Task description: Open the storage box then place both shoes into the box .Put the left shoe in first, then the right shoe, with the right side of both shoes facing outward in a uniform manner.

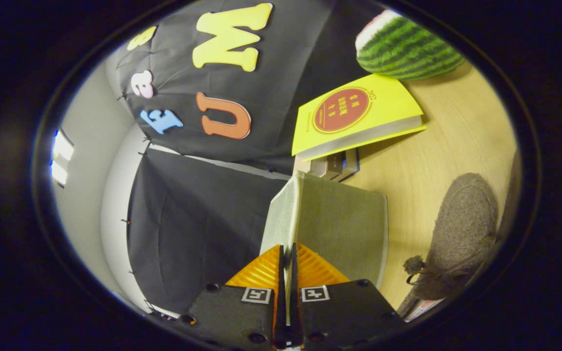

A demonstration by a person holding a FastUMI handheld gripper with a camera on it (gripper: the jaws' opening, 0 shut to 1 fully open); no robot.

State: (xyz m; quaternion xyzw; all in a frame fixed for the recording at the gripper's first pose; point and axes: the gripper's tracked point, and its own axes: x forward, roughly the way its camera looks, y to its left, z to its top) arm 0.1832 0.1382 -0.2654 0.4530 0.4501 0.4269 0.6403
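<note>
My gripper [287,253] is rolled on its side, so the wooden table [437,161] stands upright beside it. The fingers are pressed together at the near edge of the grey-green storage box [342,224], where its pale translucent front flap [281,214] meets the fabric side. A thin pale strip shows between the fingers, so they seem to pinch the flap's edge. A grey felt shoe [461,234] with a small knotted lace [415,268] lies on the table beyond the box's far side, apart from the fingers.
A yellow book [354,114] rests tilted on a small grey case [332,165] just past the box. A striped watermelon plush [405,46] sits further along the table. Black booth cloth [198,219] hangs behind the box.
</note>
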